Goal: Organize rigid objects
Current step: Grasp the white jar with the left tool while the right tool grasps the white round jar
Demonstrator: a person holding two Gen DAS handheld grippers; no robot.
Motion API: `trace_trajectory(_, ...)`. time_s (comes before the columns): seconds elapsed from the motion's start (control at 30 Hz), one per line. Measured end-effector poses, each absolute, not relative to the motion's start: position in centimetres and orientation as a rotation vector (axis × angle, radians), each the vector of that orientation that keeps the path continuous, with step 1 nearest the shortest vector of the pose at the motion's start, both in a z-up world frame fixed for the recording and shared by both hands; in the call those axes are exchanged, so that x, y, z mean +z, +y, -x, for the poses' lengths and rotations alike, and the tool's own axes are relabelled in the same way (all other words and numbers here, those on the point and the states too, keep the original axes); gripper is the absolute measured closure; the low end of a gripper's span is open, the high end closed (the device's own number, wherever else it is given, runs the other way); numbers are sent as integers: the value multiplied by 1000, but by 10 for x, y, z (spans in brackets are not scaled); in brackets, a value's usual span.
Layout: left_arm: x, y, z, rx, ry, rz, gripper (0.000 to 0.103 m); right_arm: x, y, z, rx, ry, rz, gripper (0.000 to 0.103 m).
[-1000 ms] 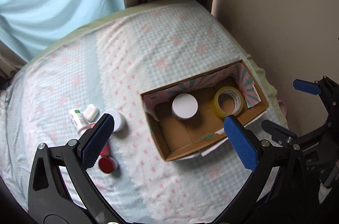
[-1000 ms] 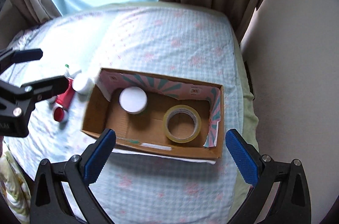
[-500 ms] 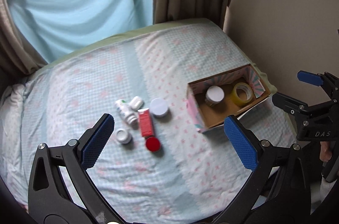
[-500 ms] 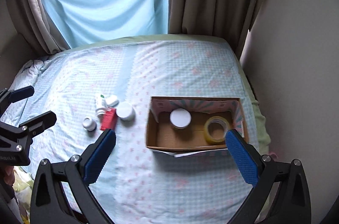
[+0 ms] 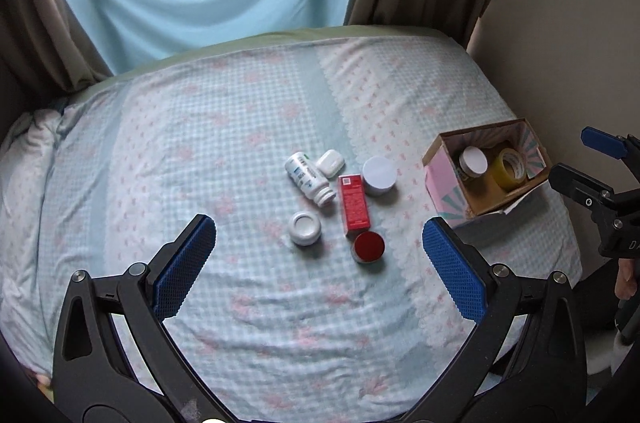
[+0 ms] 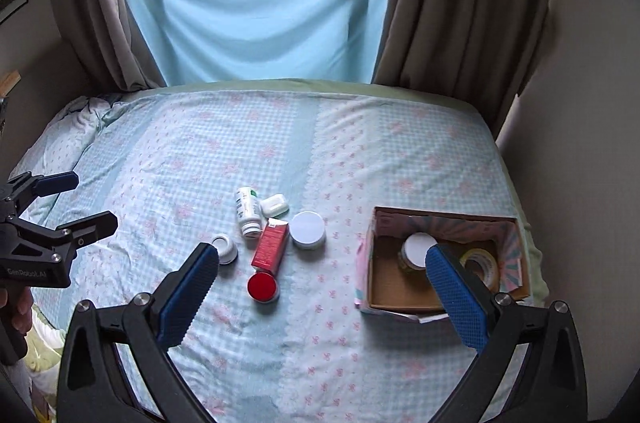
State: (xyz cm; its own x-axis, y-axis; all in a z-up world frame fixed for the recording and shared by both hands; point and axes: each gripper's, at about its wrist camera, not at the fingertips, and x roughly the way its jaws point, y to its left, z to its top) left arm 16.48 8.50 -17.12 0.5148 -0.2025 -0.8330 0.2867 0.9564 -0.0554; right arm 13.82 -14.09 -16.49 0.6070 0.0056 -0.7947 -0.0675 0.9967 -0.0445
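A cluster lies mid-bed: a white pill bottle (image 5: 309, 179) on its side, a small white case (image 5: 331, 163), a red box (image 5: 354, 205), a white round tub (image 5: 379, 176), a small white jar (image 5: 305, 228) and a red-lidded jar (image 5: 368, 247). A cardboard box (image 5: 442, 197) at the right holds a white-lidded jar (image 5: 473, 162) and a yellow tape roll (image 5: 509, 167). My left gripper (image 5: 318, 265) is open and empty, high above the cluster. My right gripper (image 6: 322, 295) is open and empty; it also shows at the right edge of the left wrist view (image 5: 580, 159). The cluster (image 6: 271, 247) and box (image 6: 376, 287) show in the right wrist view too.
The bed (image 5: 200, 127) has a blue checked cover with pink bows. A blue sheet (image 6: 260, 7) and brown curtains (image 6: 460, 3) hang behind it. A beige wall (image 6: 580, 103) runs along the right side, close to the box. A pillow (image 6: 76, 127) lies at the far left.
Both grippers have pulled up and back from the cardboard box, so the whole bed and the object cluster are now in view. Both stay open and empty.
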Motion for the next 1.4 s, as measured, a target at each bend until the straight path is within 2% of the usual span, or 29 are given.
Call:
trace_trajectory(0.4,-287,101,-214,-254,1126,-15,0,-251,-126,-223,128,1048,188,0)
trace_trajectory(0.7,-386,79,-243,-215,1167,-3,1,-364,-127,-287,222,1185,322,0)
trace_trajectory(0.73,-399,76,-244,-208,1166,-4,1,-376,-127,-291,233,1195,343,3)
trace_trajectory(0.93,-457,62,-253,-160,1167,-4,9,-436,-126,-310,290,1247,479,6)
trace_trajectory(1.27,-485,62,-267,-82,1174,53,17,-471,-119,-338,354,1336,498,7)
trace_trajectory(1.4,-490,63,-275,-77,1191,60,27,-479,-115,-353,394,1371,492,7)
